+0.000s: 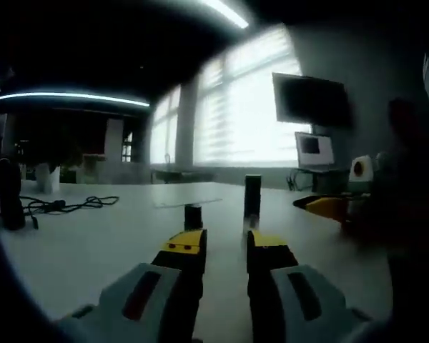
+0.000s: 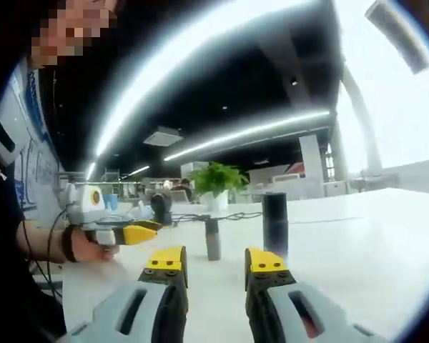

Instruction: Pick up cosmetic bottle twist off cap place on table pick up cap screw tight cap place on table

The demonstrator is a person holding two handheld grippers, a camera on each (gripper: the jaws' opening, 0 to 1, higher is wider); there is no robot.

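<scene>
Yellow-tipped fingers (image 2: 214, 263) parted; cylindrical dark bottle (image 2: 275, 221) upright.

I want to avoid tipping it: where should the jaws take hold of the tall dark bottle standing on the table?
Probably the lower body of the tall dark bottle, approached level from the open jaws' side. It stands upright on the white table, slim and straight-walled; the small dark cap stands apart from it.
</scene>
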